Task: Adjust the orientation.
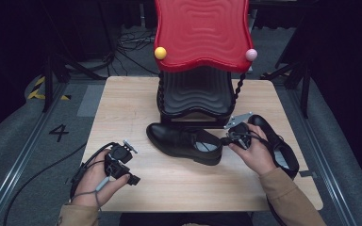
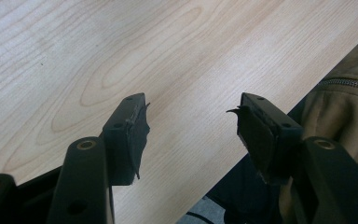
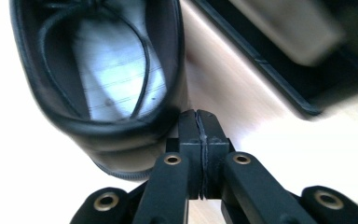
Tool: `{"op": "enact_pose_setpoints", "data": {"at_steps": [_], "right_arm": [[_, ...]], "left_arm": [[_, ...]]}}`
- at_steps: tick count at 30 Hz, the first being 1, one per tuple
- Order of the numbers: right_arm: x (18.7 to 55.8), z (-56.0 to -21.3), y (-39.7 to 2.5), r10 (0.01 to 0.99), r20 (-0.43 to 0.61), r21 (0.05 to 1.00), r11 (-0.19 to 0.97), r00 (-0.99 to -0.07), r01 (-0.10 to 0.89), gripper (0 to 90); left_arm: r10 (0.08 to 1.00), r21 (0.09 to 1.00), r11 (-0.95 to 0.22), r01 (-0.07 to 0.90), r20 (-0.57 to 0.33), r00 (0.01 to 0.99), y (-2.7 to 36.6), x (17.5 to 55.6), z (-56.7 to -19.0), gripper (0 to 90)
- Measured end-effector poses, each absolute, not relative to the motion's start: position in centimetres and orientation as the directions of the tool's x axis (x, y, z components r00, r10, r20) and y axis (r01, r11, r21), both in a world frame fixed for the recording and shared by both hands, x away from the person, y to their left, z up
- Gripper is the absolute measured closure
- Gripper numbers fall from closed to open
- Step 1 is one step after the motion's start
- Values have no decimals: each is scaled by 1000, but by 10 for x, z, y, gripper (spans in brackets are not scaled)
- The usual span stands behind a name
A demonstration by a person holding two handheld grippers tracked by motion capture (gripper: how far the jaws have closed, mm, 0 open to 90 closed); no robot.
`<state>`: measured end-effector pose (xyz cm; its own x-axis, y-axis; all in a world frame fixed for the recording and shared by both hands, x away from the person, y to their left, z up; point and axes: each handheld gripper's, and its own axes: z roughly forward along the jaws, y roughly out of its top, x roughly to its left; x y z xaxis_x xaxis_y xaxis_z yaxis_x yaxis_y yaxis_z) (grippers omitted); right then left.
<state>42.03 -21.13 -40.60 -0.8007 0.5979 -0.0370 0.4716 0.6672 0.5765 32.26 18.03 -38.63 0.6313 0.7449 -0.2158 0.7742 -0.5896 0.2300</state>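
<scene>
Black shoe lies lengthwise just left of our right hand-held gripper, jaws clenched empty at its heel; left hand-held gripper released, farther off.

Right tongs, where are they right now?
In the high view the right tongs sit right of centre, at the heel of the middle black shoe, jaws shut, just before the black rack base.

Floor marking — "4"
</scene>
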Motion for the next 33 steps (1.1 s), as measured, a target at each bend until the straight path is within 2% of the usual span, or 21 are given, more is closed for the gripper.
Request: {"op": "enact_pose_setpoints", "data": {"at_steps": [4, 7, 12, 16, 20, 26, 30, 33], "right_arm": [[419, -395, -225, 612, -14, 606, 634, -790, 480, 826], [413, -383, -230, 587, 14, 628, 625, -809, 464, 797], [394, -363, -215, 458, 24, 650, 668, -888, 362, 706], [390, -370, -196, 378, 20, 628, 715, -926, 306, 665], [394, -384, -182, 345, 21, 610, 739, -938, 285, 635], [397, -400, -166, 303, 6, 588, 770, -953, 249, 662], [398, -403, -157, 291, -46, 559, 800, -956, 216, 795], [393, -399, -151, 258, -64, 545, 818, -964, 183, 841]], "left_arm": [[742, 231, -593, 771, -216, 635, 178, 324, -386, 435], [735, 230, -601, 766, -216, 642, 176, 326, -387, 434], [736, 221, -604, 766, -213, 642, 173, 326, -388, 434], [736, 221, -603, 766, -215, 642, 175, 324, -388, 434], [743, 223, -594, 773, -218, 633, 178, 322, -389, 432], [754, 230, -578, 783, -216, 620, 184, 319, -388, 432], [758, 226, -573, 788, -218, 614, 186, 318, -389, 431], [758, 223, -573, 789, -221, 613, 186, 318, -390, 431]]}}
